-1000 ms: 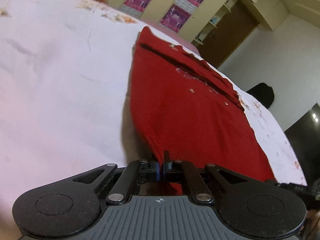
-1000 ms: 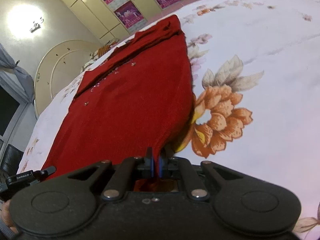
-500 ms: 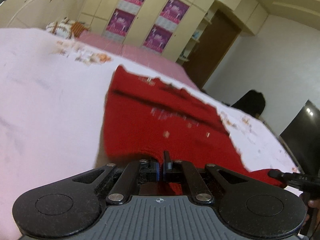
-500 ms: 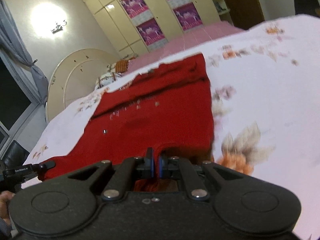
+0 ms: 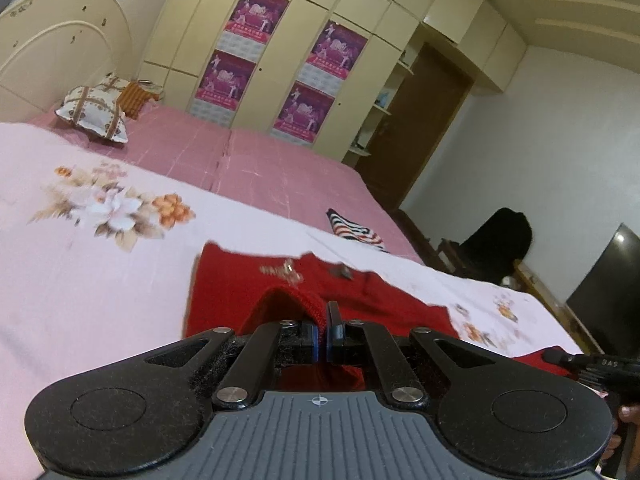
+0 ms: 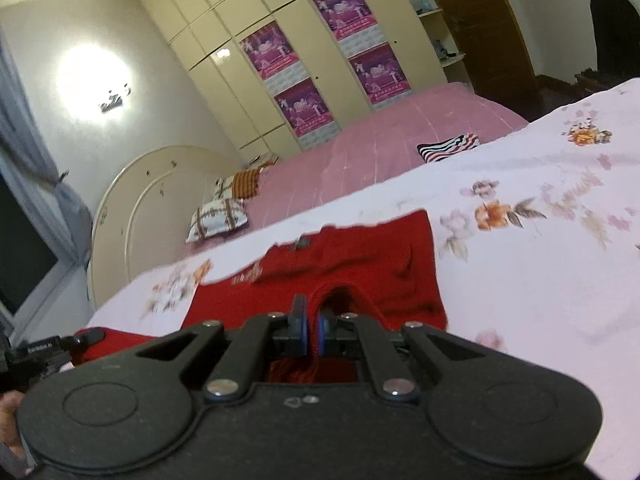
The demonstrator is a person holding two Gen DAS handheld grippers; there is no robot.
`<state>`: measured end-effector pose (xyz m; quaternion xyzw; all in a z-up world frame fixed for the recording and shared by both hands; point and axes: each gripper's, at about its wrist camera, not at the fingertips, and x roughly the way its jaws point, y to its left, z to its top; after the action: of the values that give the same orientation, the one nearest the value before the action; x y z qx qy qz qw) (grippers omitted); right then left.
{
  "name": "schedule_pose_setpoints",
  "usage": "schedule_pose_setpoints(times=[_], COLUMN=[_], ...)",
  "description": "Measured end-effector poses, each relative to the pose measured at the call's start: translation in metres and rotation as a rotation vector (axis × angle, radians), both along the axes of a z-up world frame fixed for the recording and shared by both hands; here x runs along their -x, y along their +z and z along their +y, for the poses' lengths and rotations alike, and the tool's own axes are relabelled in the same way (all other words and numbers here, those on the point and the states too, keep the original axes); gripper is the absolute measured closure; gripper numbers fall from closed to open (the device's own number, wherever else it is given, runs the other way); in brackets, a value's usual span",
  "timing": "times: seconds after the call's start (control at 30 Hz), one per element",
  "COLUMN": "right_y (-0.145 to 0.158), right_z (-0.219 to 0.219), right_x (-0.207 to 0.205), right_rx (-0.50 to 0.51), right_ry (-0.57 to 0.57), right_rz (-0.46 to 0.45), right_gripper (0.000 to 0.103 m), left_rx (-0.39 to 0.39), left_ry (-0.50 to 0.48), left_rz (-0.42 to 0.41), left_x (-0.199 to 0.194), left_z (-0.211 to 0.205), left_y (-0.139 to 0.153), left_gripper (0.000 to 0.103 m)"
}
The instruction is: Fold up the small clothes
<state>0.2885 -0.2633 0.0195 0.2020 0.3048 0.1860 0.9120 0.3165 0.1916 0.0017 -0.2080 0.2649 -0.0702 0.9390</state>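
A red knit sweater [image 5: 240, 288] lies on the white flowered bedsheet [image 5: 80, 280]; it also shows in the right wrist view [image 6: 380, 256]. My left gripper [image 5: 322, 320] is shut on one corner of the sweater's hem, lifted off the bed so the knit humps up before the fingers. My right gripper [image 6: 311, 320] is shut on the other hem corner, lifted the same way. The sweater's far part with its small sequins rests flat on the sheet. Each gripper's tip shows at the edge of the other's view.
A folded striped garment [image 5: 354, 232] lies on the pink sheet [image 5: 260, 168] beyond the sweater. Pillows [image 5: 94, 114] sit by the cream headboard [image 5: 60, 64]. A wardrobe with posters [image 5: 288, 68], a dark door, a black chair [image 5: 500, 240] and a TV stand around the bed.
Both grippers have lifted the hem off the bed and carried it forward toward the collar. The visible flat part of the sweater has grown shorter and the view has tilted up to the room.
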Motion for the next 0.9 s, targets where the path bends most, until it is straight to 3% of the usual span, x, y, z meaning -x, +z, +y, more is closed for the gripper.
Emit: schedule_pose_setpoints(times=[0.27,0.5,0.57,0.63,0.67,0.7,0.73,0.77,0.8,0.87,0.9], right_y=[-0.033,-0.076,-0.089,-0.101,-0.106,-0.109,-0.111,-0.111,-0.11,-0.105,-0.103], right_z=[-0.001,-0.005,-0.005,-0.004,-0.004,-0.003,-0.003,-0.002,-0.001,0.003,0.004], right_x=[-0.1,-0.166,-0.181,-0.195,-0.2,-0.203,-0.205,-0.206,-0.205,-0.204,-0.202], right_rx=[-0.069,-0.115,-0.124,-0.139,-0.153,-0.158,-0.161,-0.168,-0.172,-0.15,-0.136], right_ry=[-0.041,-0.046,-0.056,-0.052,-0.051,-0.054,-0.056,-0.052,-0.047,-0.042,-0.034], right_rz=[0.061,0.159,0.179,0.2,0.201,0.194,0.185,0.17,0.145,0.11,0.094], right_gripper=[0.097,0.097,0.094,0.083,0.08,0.073,0.058,0.049,0.037,0.035,0.036], left_rx=[0.019,0.037,0.058,0.102,0.108,0.106,0.081,0.041,0.023,0.014,-0.019], left_ry=[0.006,0.005,0.016,0.023,0.032,0.04,0.061,0.082,0.079,0.062,0.056], left_rz=[0.087,0.184,0.188,0.186,0.187,0.173,0.145,0.108,0.096,0.103,0.115], left_x=[-0.112,-0.172,-0.182,-0.189,-0.192,-0.192,-0.191,-0.188,-0.19,-0.192,-0.195], left_z=[0.007,0.011,0.013,0.014,0.014,0.013,0.011,0.008,0.009,0.01,0.009], left_y=[-0.03,-0.073,-0.082,-0.089,-0.091,-0.092,-0.091,-0.089,-0.088,-0.089,-0.089], left_gripper=[0.1,0.1,0.1,0.098,0.089,0.054,0.017,0.01,0.01,0.015,0.027])
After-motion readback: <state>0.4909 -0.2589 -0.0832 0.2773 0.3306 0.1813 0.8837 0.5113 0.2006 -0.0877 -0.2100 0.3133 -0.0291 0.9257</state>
